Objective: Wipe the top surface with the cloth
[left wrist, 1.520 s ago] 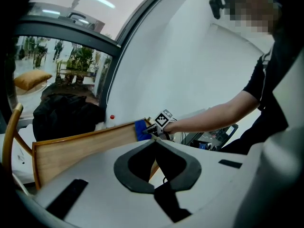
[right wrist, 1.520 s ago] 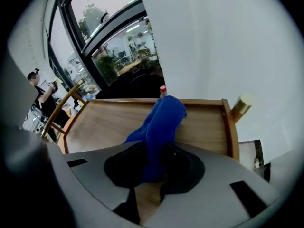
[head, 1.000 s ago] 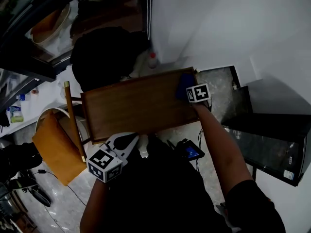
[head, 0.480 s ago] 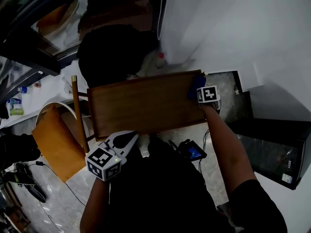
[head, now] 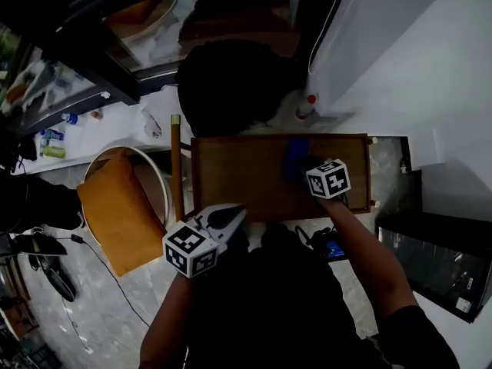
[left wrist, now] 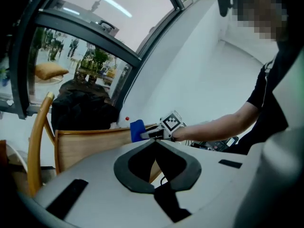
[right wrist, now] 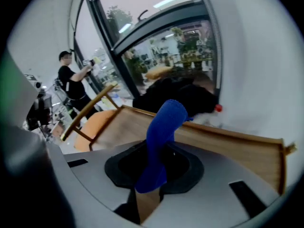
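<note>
The brown wooden top [head: 246, 179] lies lengthwise in front of me in the head view. A blue cloth [head: 296, 158] rests on its right half, with my right gripper [head: 302, 166] shut on it. In the right gripper view the cloth [right wrist: 160, 139] stands up between the jaws of that gripper [right wrist: 159, 161], over the wooden top [right wrist: 228, 146]. My left gripper [head: 229, 217] hovers at the top's near edge, shut and empty. In the left gripper view my left gripper [left wrist: 154, 143] looks along the wooden top [left wrist: 88, 144] at the cloth [left wrist: 137, 129].
A chair with an orange cushion [head: 115, 206] stands left of the top. A large black bag [head: 231, 87] and a red-capped bottle [head: 307, 106] sit behind it. On the floor to the right lie a dark appliance [head: 438, 252] and cables [head: 327, 244]. A person [right wrist: 71, 85] stands far off.
My right gripper has slid the blue cloth from the top's far right corner inward to the left. The left gripper has stayed at the near edge.
</note>
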